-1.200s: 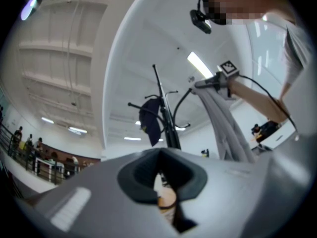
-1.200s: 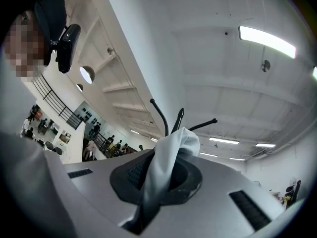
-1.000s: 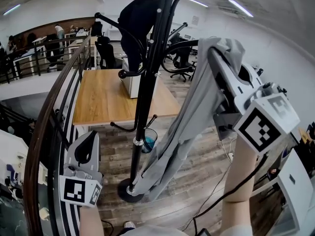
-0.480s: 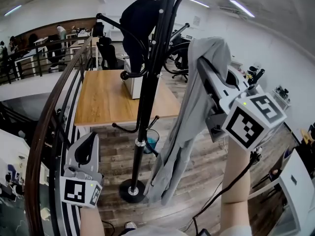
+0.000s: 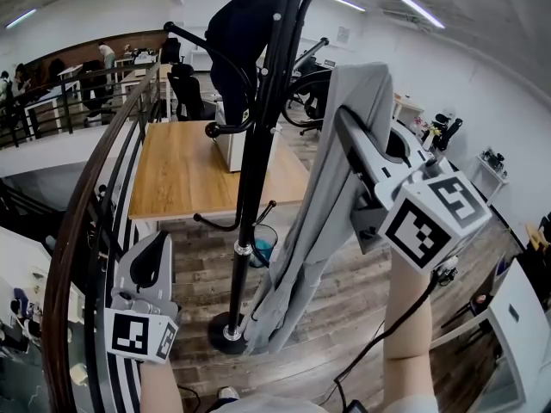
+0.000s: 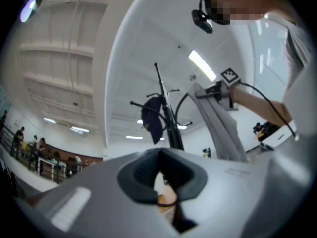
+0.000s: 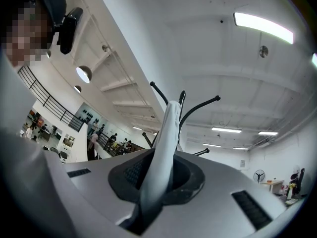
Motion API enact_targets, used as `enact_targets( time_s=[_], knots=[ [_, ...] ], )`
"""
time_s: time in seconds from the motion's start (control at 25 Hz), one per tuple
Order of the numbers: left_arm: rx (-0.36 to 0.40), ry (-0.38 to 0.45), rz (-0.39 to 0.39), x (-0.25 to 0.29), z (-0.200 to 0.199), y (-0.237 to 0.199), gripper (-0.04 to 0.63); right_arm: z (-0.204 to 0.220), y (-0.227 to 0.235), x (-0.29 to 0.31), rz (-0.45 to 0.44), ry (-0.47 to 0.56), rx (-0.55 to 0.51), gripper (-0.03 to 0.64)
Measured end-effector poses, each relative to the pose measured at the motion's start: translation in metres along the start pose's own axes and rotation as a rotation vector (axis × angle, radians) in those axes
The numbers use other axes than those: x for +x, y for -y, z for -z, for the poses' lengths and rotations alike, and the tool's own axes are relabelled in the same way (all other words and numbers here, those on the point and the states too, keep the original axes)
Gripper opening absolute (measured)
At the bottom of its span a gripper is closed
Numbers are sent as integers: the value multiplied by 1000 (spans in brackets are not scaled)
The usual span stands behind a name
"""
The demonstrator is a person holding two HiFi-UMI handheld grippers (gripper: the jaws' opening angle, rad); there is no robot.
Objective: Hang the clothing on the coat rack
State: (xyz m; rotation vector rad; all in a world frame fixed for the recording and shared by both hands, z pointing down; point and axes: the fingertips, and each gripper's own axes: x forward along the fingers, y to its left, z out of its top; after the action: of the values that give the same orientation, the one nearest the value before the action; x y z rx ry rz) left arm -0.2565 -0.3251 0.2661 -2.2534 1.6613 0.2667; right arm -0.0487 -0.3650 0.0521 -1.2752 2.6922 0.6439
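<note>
The right gripper's (image 7: 161, 168) jaws are opening. A fold of the grey garment (image 5: 320, 198) runs up between them, and a dark gap shows on 1 side of the cloth. The garment drapes over the gripper's tip just beside the coat rack (image 5: 258, 136), below its upper hooks. Whether it touches a hook cannot be told. Its long tail hangs down along the pole, ending near the rack's round base (image 5: 222, 334). The left gripper (image 6: 159, 153) has its jaws pressed together on nothing and is held low, near the foot of the rack. A dark garment (image 5: 238, 34) hangs from a hook on the rack's far side. A wooden table (image 5: 176, 175) stands behind the rack.
</note>
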Motion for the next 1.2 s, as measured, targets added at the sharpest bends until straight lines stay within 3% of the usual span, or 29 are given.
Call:
enact_targets(
  time_s=[0.56, 0.84, 1.2],
  knots=[
    [25, -14, -8, -15, -10, 33, 6, -11, -12, -47, -52, 131, 90, 118],
    [41, -27, -29, -24, -18, 54, 7, 1, -10, -73, -77, 130, 118, 112],
    [58, -41, -53, -51, -37, 101, 6, 32, -14, -124, -112, 72, 145, 57]
  ],
)
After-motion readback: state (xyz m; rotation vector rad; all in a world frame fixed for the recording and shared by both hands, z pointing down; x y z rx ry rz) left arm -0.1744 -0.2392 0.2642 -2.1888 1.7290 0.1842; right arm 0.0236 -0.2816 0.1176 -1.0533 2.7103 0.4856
